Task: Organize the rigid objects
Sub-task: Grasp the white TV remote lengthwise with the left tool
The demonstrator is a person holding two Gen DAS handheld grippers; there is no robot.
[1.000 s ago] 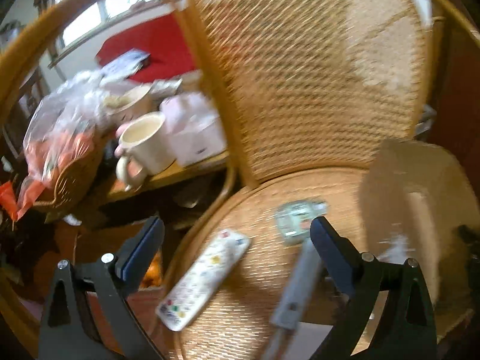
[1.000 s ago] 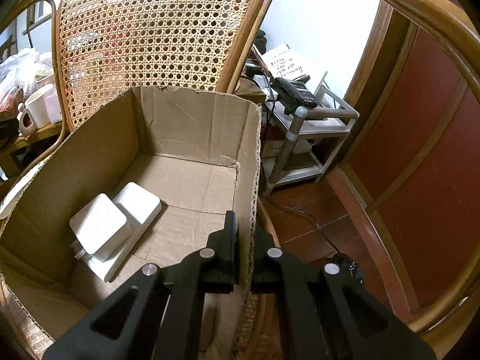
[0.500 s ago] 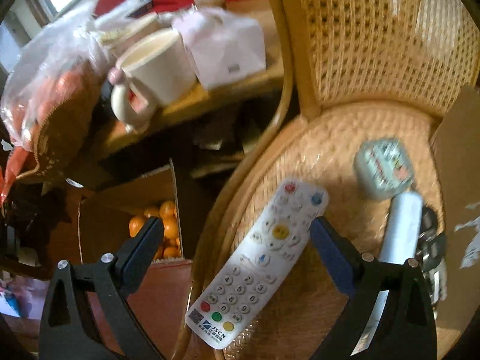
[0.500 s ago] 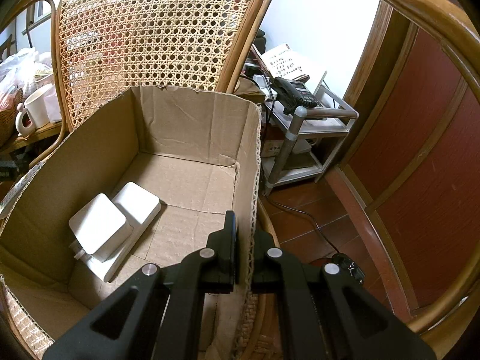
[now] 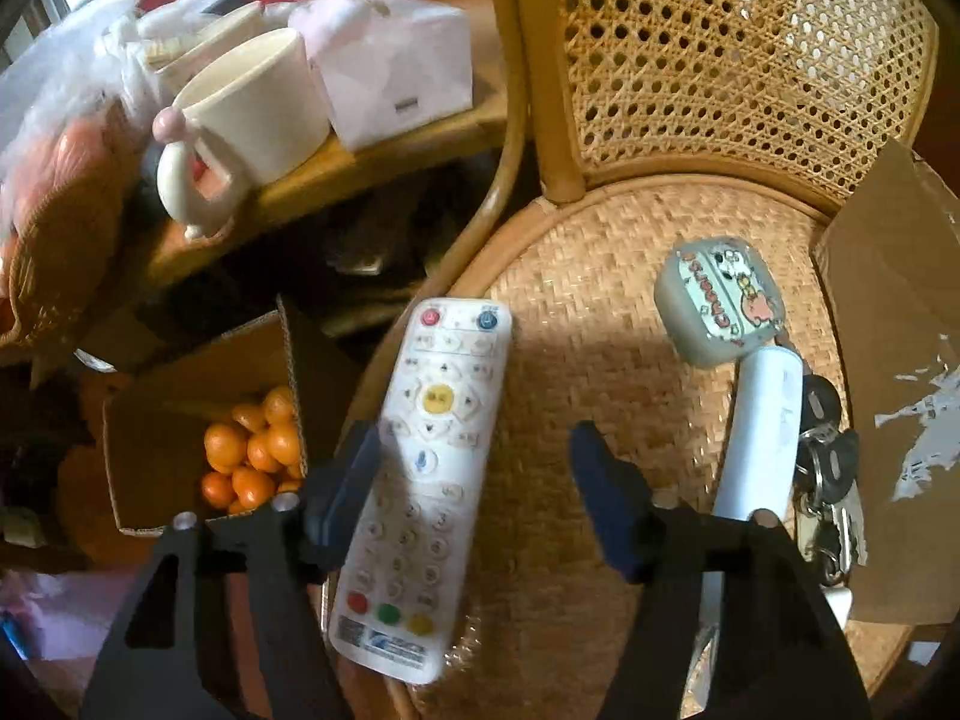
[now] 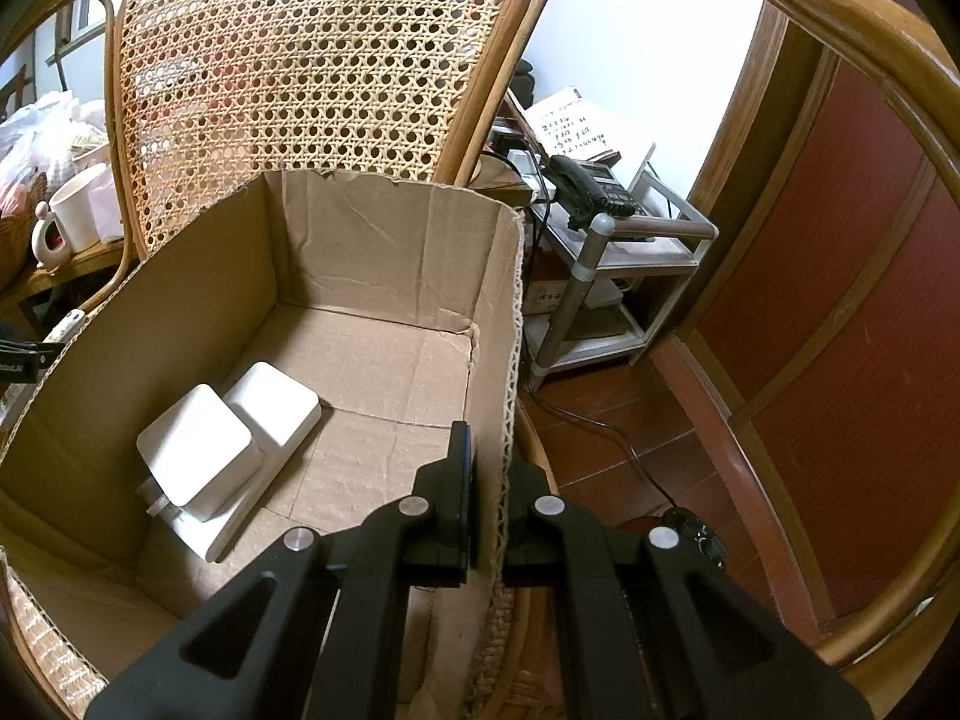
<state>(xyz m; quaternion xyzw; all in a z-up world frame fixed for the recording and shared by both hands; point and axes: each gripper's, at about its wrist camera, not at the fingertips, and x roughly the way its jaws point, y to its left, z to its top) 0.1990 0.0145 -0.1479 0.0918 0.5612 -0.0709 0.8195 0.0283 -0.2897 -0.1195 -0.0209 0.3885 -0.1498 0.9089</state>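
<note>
A white remote control (image 5: 429,468) lies on the woven seat of a rattan chair (image 5: 570,312). My left gripper (image 5: 474,474) is open and straddles the remote's middle, its left finger at the remote's left edge. A grey earbud case with stickers (image 5: 720,300), a white tube (image 5: 759,438) and a bunch of keys (image 5: 831,468) lie to the right. My right gripper (image 6: 489,486) is shut on the right wall of a cardboard box (image 6: 504,324), which holds two white square chargers (image 6: 231,438).
The box's outer wall (image 5: 894,360) stands at the seat's right. A side table carries a cream mug (image 5: 252,108) and a tissue box (image 5: 390,66). A carton of oranges (image 5: 252,456) sits on the floor. A metal shelf with a phone (image 6: 591,192) stands right of the chair.
My left gripper moved down and closer over the remote, which now lies between its fingers. The jaws have narrowed a little. The right gripper has not moved.
</note>
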